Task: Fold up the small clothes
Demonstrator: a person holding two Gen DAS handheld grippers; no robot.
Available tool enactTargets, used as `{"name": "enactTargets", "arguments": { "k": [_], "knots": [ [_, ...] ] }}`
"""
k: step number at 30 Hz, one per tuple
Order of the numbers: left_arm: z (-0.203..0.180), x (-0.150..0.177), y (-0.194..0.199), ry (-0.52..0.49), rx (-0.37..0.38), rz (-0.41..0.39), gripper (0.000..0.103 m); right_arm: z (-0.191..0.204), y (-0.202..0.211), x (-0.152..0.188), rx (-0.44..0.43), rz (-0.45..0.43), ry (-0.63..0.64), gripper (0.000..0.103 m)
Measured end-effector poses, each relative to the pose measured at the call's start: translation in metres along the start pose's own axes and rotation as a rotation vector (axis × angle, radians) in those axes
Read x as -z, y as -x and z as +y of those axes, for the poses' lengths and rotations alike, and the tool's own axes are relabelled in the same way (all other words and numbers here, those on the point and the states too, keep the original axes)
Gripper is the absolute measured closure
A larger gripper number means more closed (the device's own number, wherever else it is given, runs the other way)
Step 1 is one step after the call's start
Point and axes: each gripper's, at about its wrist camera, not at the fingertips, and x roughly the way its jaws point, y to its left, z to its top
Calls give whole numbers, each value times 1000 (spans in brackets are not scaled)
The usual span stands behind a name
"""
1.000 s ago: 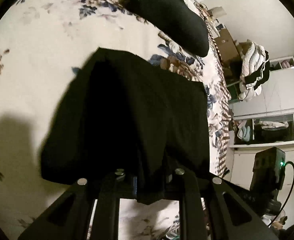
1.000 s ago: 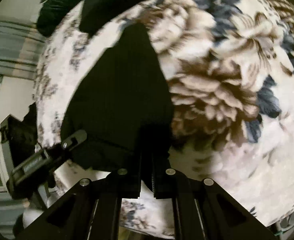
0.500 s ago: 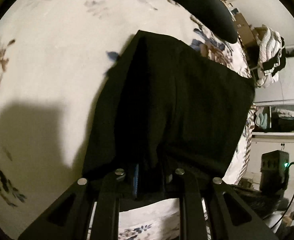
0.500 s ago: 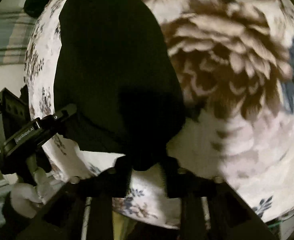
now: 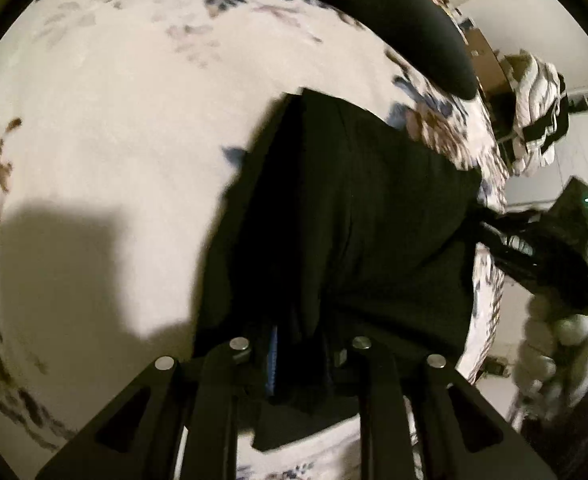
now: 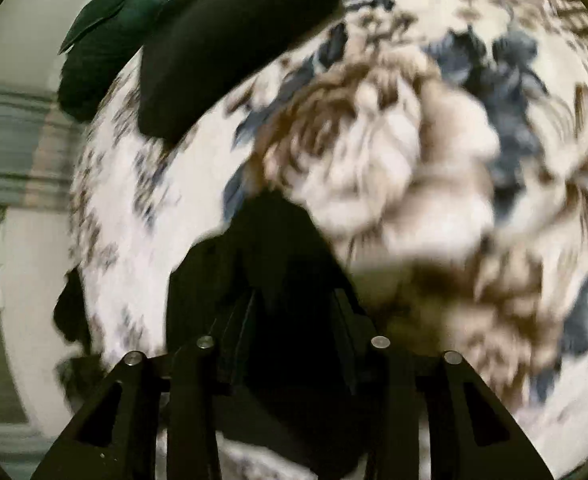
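While the left hand-held gripper [image 5: 298, 360] pinches the black garment [image 5: 354, 216], cloth spreads ahead over the floral bed [image 5: 113, 120]. The right hand-held gripper [image 6: 294, 340] also clamps it.

the garment [image 5: 358, 216] lies on the bed [image 5: 113, 120], its near edge between the fingers of the left hand-held gripper [image 5: 298, 350]. beyond it, further up the bed, lies a pillow [image 5: 406, 28]. the right hand-held gripper [image 5: 534, 248] is at the garment's right edge. past the bed's right side, a heap of clothes [image 5: 534, 120] sits on furniture.
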Motion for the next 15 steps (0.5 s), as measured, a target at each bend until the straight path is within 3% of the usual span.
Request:
{"name": "enactTargets", "arguments": {
  "k": [5, 8, 9, 11, 15],
  "knots": [
    [-4, -8, 1, -3, 32, 19, 82, -14, -14, -8, 37, 39, -9, 69],
    [-1, -5, 12, 69, 68, 35, 63, -21, 9, 2, -24, 52, -57, 59],
    [1, -2, 16, 102, 84, 36, 47, -28, 20, 10, -57, 52, -71, 55],
    [4, 5, 25, 146, 123, 23, 28, -36, 38, 31, -118, 56, -87, 51],
    [6, 17, 21, 192, 172, 13, 19, -53, 36, 81, -139, 149, -136, 43]
  ]
}}
